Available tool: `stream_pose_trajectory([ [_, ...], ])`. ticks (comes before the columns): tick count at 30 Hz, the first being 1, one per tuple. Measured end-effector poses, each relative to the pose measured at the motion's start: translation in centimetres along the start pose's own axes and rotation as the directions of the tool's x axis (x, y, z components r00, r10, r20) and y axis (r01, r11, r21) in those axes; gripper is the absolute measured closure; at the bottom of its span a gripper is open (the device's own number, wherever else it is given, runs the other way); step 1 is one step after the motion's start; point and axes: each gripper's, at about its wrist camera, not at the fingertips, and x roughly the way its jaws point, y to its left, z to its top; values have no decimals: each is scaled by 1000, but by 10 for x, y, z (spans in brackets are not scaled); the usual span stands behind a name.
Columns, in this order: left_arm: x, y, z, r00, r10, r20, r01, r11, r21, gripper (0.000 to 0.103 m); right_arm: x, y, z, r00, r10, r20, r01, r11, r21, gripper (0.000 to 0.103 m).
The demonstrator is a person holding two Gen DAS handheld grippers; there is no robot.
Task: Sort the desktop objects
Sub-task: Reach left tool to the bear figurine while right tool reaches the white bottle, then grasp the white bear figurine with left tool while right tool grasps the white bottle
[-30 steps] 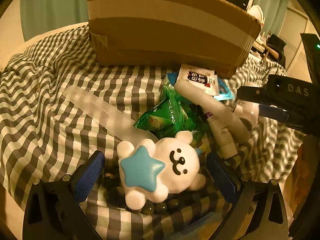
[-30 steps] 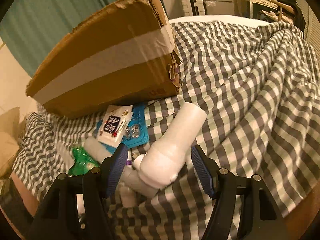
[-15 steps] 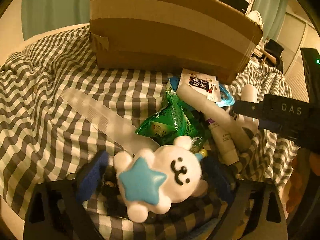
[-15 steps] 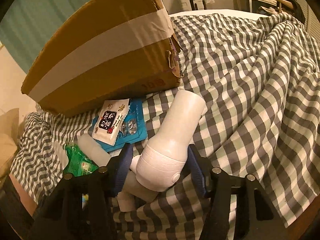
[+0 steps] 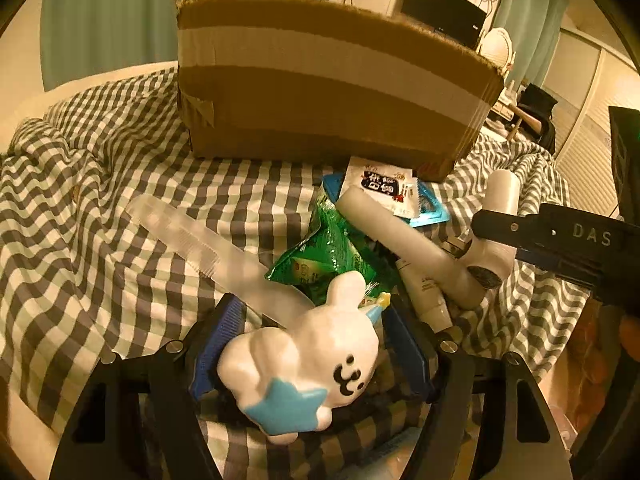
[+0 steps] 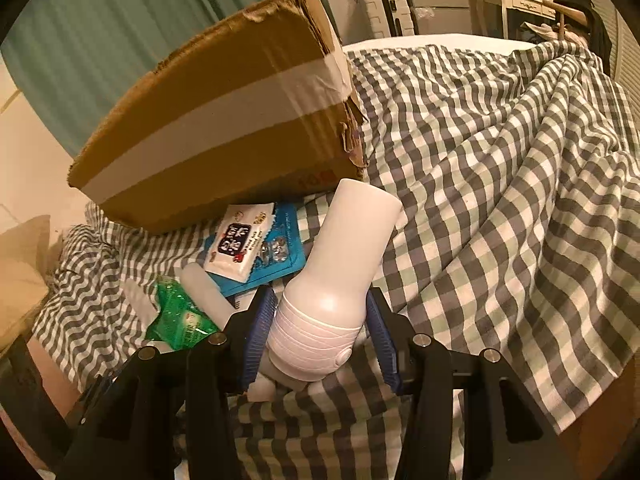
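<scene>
The white bunny toy (image 5: 304, 364) with a blue star sits between the blue pads of my left gripper (image 5: 308, 344), just in front of the green snack bag (image 5: 320, 260). The jaws are closing on the toy, and it looks tipped up between them, but I cannot tell if both pads press it. My right gripper (image 6: 320, 334) is clamped on a white bottle (image 6: 340, 264), to the right of the green snack bag. Behind the bag lie a wet wipes pack (image 6: 240, 246) and a big cardboard box (image 5: 320, 88), all on a checked cloth (image 5: 100, 208).
</scene>
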Motion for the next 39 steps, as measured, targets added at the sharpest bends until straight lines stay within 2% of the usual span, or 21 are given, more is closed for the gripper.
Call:
stream_pose_trajectory([
  [4,-7,-1,2,1000,-1,16,1,1000,4,29,-15,5,0,1000,4,29,-3,1000,-24,56],
  [5,-9,-1,2,1000,-1,21,1,1000,7,33,-19,5,0,999,2,39,0,1000,-28,57],
  [6,-12,-1,3,1000,2,31,-3,1000,12,45,-25,5,-1,999,2,52,0,1000,-30,57],
  [7,-14,-1,4,999,6,35,-6,1000,17,49,-28,5,-1,998,4,55,-3,1000,-31,57],
  [10,-20,0,4,999,9,43,-10,1000,20,51,-34,6,-2,998,9,69,-7,1000,-29,57],
  [13,-25,1,2,999,-6,39,5,1000,14,63,-43,3,-5,997,9,75,-7,1000,-30,57],
  [16,-25,5,-1,999,-26,27,26,1000,-1,64,-48,1,-9,997,13,78,-11,1000,-25,57],
  [17,-24,5,-2,999,-40,10,40,999,-9,61,-50,0,-10,997,15,79,-13,1000,-24,57],
  [19,-22,9,-3,1000,-24,-13,24,999,-34,40,-53,-1,-11,997,19,78,-17,1000,-18,57],
  [20,-21,12,-4,1000,-12,-14,11,999,-49,21,-52,-1,-13,997,19,74,-18,1000,-16,57],
  [21,-21,15,-6,1000,3,-9,-4,997,-71,12,-52,-2,-13,997,20,73,-19,1000,-11,57],
  [27,-7,27,-11,999,-21,-40,15,989,-144,11,-46,-6,-13,998,30,57,-31,999,8,57],
  [31,5,13,-15,996,-28,-89,22,998,-67,11,-40,-2,-12,999,28,46,-28,1000,0,57],
  [32,6,10,-16,996,-21,-87,17,999,-47,17,-39,-2,-12,999,28,46,-28,1000,-2,57],
  [33,5,6,-17,997,-9,-82,7,1000,-22,32,-38,-1,-12,999,29,40,-29,1000,-8,58],
  [34,6,3,-17,996,-10,-87,10,1000,4,32,-38,0,-13,999,28,41,-28,1000,-10,59],
  [35,5,2,-17,996,-15,-85,16,1000,11,47,-39,1,-13,999,25,45,-25,1000,-17,59],
  [39,-3,3,-16,998,-24,-62,24,1000,2,46,-43,8,-14,999,9,47,-6,998,-61,61],
])
